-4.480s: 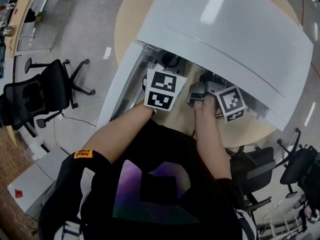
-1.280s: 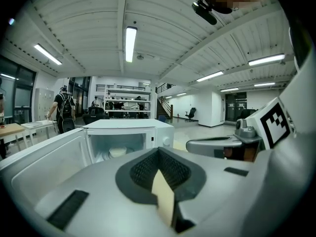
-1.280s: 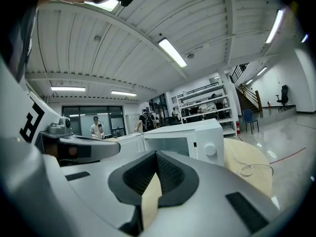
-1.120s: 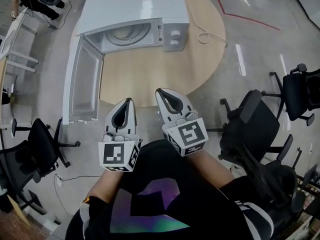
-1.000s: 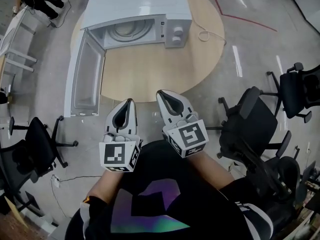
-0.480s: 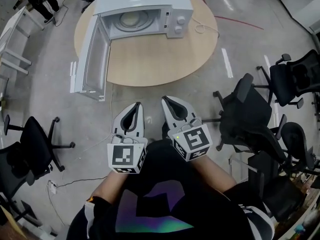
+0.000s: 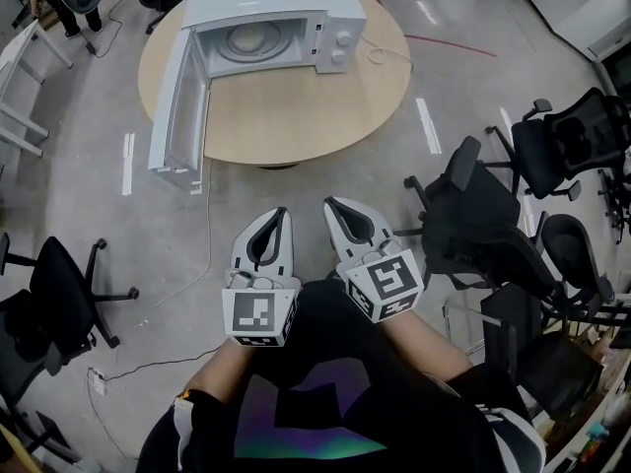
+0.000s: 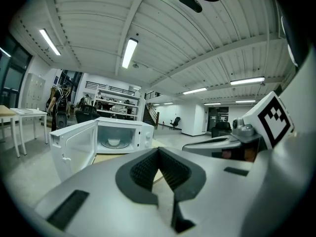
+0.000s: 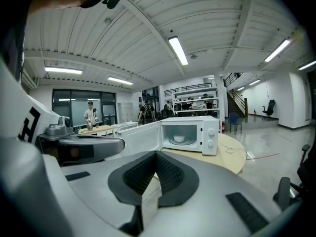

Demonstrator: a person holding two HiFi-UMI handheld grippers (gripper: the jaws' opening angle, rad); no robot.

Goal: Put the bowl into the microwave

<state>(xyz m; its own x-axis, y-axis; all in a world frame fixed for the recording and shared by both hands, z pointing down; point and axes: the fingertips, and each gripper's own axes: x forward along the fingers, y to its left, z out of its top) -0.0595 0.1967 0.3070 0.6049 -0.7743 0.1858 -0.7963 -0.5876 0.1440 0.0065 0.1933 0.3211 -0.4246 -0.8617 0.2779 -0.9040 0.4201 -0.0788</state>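
Note:
The white microwave [image 7: 266, 13] stands on the round wooden table [image 7: 296, 116] with its door [image 7: 182, 106] swung wide open to the left. A small white bowl [image 7: 246, 37] sits on the turntable inside; it also shows as the bowl [image 8: 114, 142] in the left gripper view and the bowl [image 9: 179, 138] in the right gripper view. My left gripper [image 7: 279, 213] and right gripper [image 7: 333, 205] are held side by side over the floor, well back from the table. Both are shut with nothing between their jaws.
Black office chairs stand on the floor at the right [image 7: 473, 225], far right [image 7: 562, 136] and left [image 7: 49, 304]. A white cable [image 7: 380, 52] lies on the table beside the microwave. People stand by desks in the background [image 9: 90, 115].
4.5 s ago both grippers were at the microwave's opening. Since then I have backed away from the table, and the microwave sits farther off each frame. Both grippers stay shut and empty.

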